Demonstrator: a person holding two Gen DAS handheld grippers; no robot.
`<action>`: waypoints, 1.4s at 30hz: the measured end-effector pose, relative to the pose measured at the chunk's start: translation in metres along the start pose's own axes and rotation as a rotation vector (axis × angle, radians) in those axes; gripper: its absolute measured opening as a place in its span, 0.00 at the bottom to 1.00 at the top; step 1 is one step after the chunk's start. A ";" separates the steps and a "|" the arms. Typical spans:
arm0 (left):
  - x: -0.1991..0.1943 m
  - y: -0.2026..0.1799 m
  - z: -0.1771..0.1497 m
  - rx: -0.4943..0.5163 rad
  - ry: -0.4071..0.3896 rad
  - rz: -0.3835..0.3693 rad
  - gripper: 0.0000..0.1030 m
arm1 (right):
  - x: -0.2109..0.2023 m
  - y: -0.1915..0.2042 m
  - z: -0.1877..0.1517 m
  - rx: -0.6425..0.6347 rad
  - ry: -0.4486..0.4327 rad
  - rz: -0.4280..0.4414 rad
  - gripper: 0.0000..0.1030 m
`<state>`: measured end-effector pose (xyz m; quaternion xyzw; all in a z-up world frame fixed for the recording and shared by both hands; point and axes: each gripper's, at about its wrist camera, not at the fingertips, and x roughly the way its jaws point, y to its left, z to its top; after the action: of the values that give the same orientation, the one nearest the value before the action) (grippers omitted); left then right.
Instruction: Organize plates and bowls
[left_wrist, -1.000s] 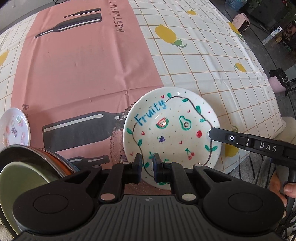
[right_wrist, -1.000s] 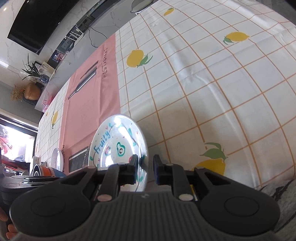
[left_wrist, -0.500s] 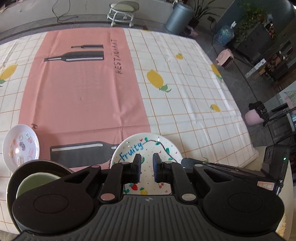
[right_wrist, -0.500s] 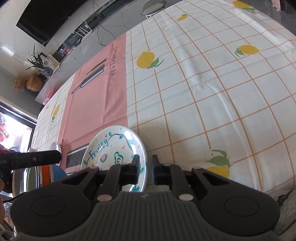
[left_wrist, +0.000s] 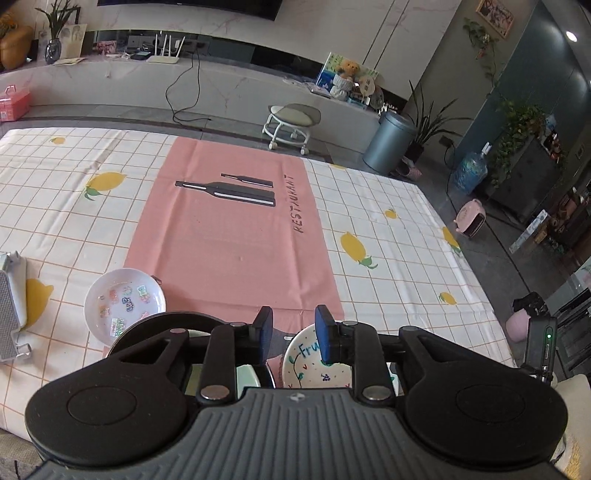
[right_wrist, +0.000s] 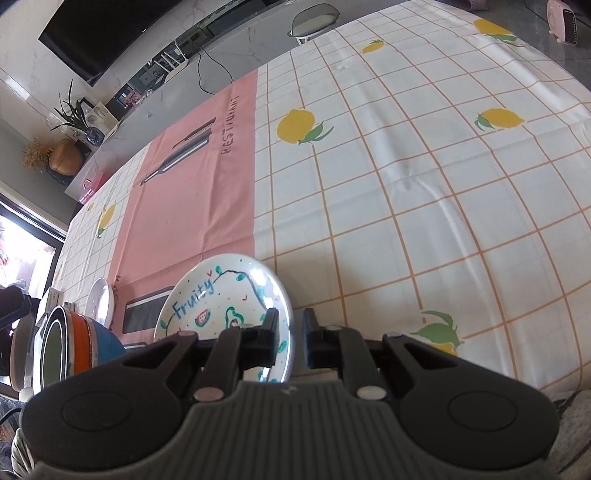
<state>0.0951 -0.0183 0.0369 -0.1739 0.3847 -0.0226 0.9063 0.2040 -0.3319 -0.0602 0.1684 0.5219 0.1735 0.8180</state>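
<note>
A white plate painted with "Fruity" and fruit (right_wrist: 221, 306) lies tilted low over the pink runner near the table's front edge. My right gripper (right_wrist: 290, 332) is shut on its near right rim. In the left wrist view the same Fruity plate (left_wrist: 310, 365) shows just under and right of my left gripper (left_wrist: 291, 332), whose blue pads (left_wrist: 325, 339) are opening with nothing between them. A stack of bowls (right_wrist: 74, 343), orange and blue outside and green inside, sits left of the plate. The bowl stack (left_wrist: 245, 374) is mostly hidden behind my left gripper's body.
A small white plate with stickers (left_wrist: 123, 302) rests left of the runner, also seen edge-on as the small plate (right_wrist: 101, 301). A grey ribbed object (left_wrist: 9, 306) lies at the left table edge. The checked lemon tablecloth (right_wrist: 406, 184) stretches far and right.
My left gripper has lifted and tilted upward away from the Fruity plate, and its jaws have parted. The right gripper kept its hold while the plate came down from steeply tilted to flatter.
</note>
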 end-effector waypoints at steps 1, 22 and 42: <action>-0.001 0.005 -0.002 -0.023 -0.011 -0.017 0.27 | 0.001 0.001 0.000 -0.004 0.000 -0.006 0.11; -0.015 0.032 -0.017 -0.059 -0.055 -0.085 0.38 | 0.010 0.017 -0.001 -0.084 -0.008 -0.056 0.09; -0.055 0.023 -0.011 -0.033 -0.192 -0.138 0.51 | -0.001 0.017 0.002 -0.077 -0.102 -0.096 0.50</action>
<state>0.0464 0.0097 0.0600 -0.2161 0.2836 -0.0617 0.9322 0.2033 -0.3177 -0.0513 0.1202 0.4801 0.1453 0.8567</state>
